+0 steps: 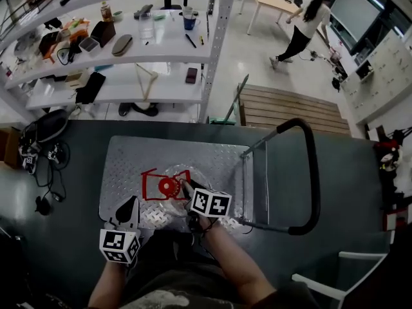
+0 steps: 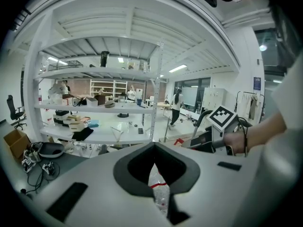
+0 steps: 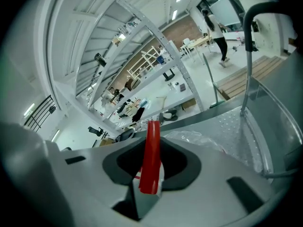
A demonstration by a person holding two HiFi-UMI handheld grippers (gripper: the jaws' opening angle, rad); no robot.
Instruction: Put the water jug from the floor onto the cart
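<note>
The clear water jug (image 1: 168, 184) with a red cap and red handle stands on the metal cart's ribbed deck (image 1: 129, 159). In the head view my right gripper (image 1: 185, 184) reaches the jug's top from the near side. In the right gripper view the red handle (image 3: 151, 155) stands upright between the jaws of my right gripper (image 3: 150, 188), which are shut on it, with crinkled clear plastic (image 3: 194, 138) just beyond. My left gripper (image 1: 134, 201) hovers over the deck's near left part, shut and holding nothing. Through its slit (image 2: 154, 164) I see a sliver of the jug (image 2: 158, 188).
The cart's black push handle (image 1: 314, 172) rises at the right. A white shelving unit (image 1: 129, 63) full of items stands behind the cart, beside a wooden pallet (image 1: 290, 105). Cables (image 1: 38, 153) lie on the floor at left. A white chair (image 1: 335, 282) is at near right. A person (image 1: 302, 24) walks far back.
</note>
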